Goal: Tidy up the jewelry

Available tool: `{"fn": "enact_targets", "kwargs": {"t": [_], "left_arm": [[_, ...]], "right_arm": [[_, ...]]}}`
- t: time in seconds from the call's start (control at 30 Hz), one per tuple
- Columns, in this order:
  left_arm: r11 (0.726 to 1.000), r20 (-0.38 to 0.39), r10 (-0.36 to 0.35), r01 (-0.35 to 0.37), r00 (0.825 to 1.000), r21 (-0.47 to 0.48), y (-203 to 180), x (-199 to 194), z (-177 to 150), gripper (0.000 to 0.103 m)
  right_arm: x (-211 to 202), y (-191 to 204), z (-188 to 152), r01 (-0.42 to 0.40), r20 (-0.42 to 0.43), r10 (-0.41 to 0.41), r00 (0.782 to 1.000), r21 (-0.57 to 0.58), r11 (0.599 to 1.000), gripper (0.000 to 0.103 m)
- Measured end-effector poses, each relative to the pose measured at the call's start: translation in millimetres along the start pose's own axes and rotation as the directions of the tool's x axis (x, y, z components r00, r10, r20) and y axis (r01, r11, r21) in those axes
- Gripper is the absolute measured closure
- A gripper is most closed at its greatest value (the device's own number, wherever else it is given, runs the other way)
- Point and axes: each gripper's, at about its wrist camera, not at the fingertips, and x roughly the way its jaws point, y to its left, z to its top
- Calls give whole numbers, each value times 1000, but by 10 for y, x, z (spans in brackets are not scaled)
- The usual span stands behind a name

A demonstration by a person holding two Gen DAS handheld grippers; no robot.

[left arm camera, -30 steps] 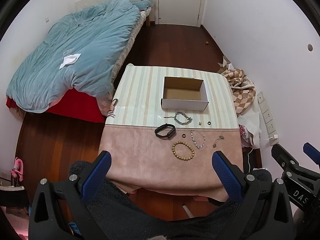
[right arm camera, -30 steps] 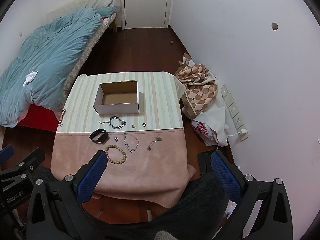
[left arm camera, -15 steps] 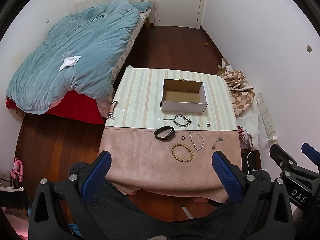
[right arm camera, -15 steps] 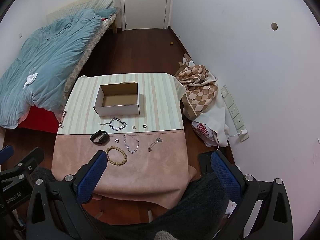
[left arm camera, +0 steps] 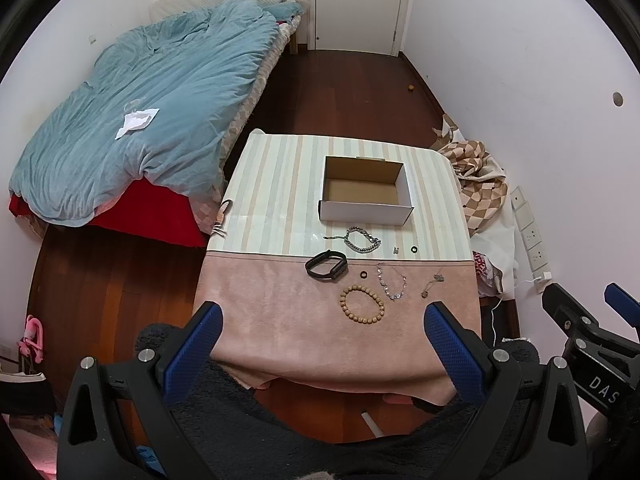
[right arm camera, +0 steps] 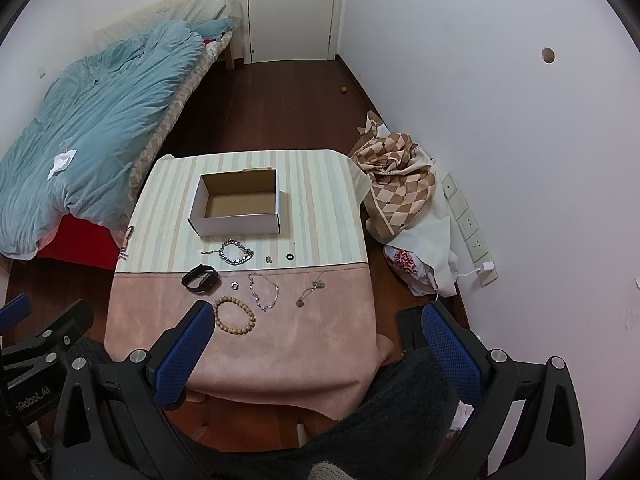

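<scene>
Over the past second both views drifted only slightly; nothing is picked up. Left gripper (left arm camera: 320, 344) and right gripper (right arm camera: 316, 344) hang wide and empty. The jewelry, like the bead bracelet (left arm camera: 362, 304), lies mid-desk before the empty box (left arm camera: 366, 210).

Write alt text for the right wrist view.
An open, empty right claw hangs above the near edge of a cloth-covered table holding an empty cardboard box, with jewelry spread in front of it: wooden bead bracelet, black band, chain bracelets, rings. A bed with a blue duvet stands left.
</scene>
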Motion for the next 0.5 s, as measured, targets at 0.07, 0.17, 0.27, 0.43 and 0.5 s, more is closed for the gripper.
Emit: {"fn": "enact_targets", "kwargs": {"t": [0.07,0.17,0.27,0.43,0.5], "left_arm": [[1000,0,0,0,1000,1,1,0,-3,0],[1000,2,1,-1,1000,1,-4,-2,0,0],[1000,3,1,-1,1000,-1,-6,11,8,0],[1000,5,-1,1,1000,-4,-12,15,34,0],[1000,6,-2,2,1000,-3,-16,12,35,0]], "right_arm": [[-5,7,16,1,2,-1,1000,-1,1000,0],[-4,-3,13,-1,4,1,1000,-2,1000,0],[6,-9,10,-3,7,3,1000,-3,1000,0],[-11,-7,11,-6,14,6,1000,-2,1000,0],[-15,-8,13,-6,16,6,1000,-3,1000,0]]}}
